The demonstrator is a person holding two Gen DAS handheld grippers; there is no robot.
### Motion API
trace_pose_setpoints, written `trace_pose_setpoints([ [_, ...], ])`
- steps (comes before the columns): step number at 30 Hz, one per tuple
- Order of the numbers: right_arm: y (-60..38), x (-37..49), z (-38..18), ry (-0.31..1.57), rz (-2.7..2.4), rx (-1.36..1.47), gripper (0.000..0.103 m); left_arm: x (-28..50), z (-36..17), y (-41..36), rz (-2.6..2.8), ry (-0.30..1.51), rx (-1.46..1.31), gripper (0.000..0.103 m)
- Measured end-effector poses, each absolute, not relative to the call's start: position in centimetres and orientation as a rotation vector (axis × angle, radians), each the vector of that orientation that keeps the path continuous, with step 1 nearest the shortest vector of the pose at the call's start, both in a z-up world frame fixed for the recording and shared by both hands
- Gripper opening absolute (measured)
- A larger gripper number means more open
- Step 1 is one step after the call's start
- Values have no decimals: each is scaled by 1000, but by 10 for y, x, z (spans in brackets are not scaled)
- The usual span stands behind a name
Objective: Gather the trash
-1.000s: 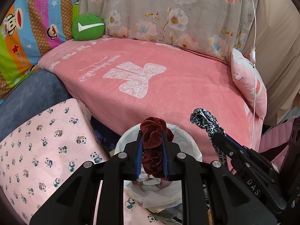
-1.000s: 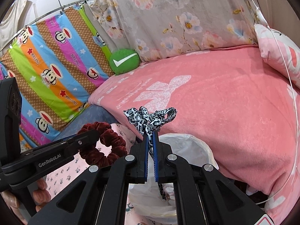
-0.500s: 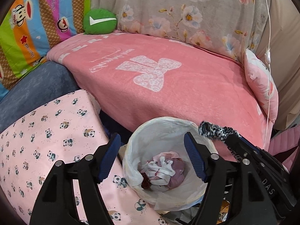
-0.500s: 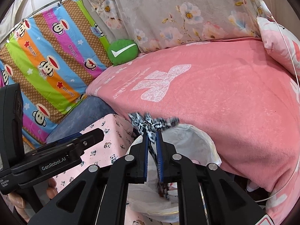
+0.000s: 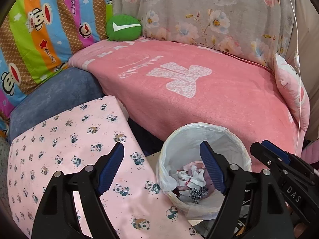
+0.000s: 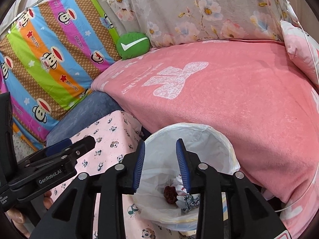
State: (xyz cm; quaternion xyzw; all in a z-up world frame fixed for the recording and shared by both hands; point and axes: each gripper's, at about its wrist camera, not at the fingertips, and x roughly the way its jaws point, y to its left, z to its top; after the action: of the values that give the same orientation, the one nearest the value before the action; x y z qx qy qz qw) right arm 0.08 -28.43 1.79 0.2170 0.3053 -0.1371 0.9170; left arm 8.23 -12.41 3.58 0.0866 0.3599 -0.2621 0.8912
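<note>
- Pink blanket (image 6: 229,103) covers the sofa behind; bin (image 6: 223,139) stands just before it, under both my grippers.
- Left gripper (image 5: 162,167): jaws opening, spread, nothing between.
- Right gripper (image 6: 160,165): jaws opening, empty.
- Red scrunchie (image 6: 170,194) and spotted tie (image 6: 190,200), probably dropped, lie in the bin.

soft, even daylight fills both my views, sharp throughout; the fisheye bends the edges into a dark rim, and only faint shadow sits inside the bin (image 5: 203,137).
</note>
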Motion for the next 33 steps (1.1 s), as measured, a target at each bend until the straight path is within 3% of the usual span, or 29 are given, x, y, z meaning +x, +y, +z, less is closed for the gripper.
trace_pose_setpoints([
  [3,-282,0,19,645,-287,436,36,79,36,-121,-527,737,192,76],
  [7,-275,-5,19,669,-316,395,43,75,37,-115,-508,723,191,86],
  [18,-257,-19,19,720,-397,239,59,64,31,-107,-479,722,212,91],
  [21,-255,-22,18,726,-415,218,66,62,28,-105,-473,729,214,91],
  [25,-258,-24,15,740,-398,236,85,60,25,-104,-467,738,216,91],
  [31,-257,-26,11,747,-408,218,87,57,22,-103,-459,745,219,92],
  [33,-255,-25,9,751,-405,204,99,56,21,-103,-452,747,221,93],
])
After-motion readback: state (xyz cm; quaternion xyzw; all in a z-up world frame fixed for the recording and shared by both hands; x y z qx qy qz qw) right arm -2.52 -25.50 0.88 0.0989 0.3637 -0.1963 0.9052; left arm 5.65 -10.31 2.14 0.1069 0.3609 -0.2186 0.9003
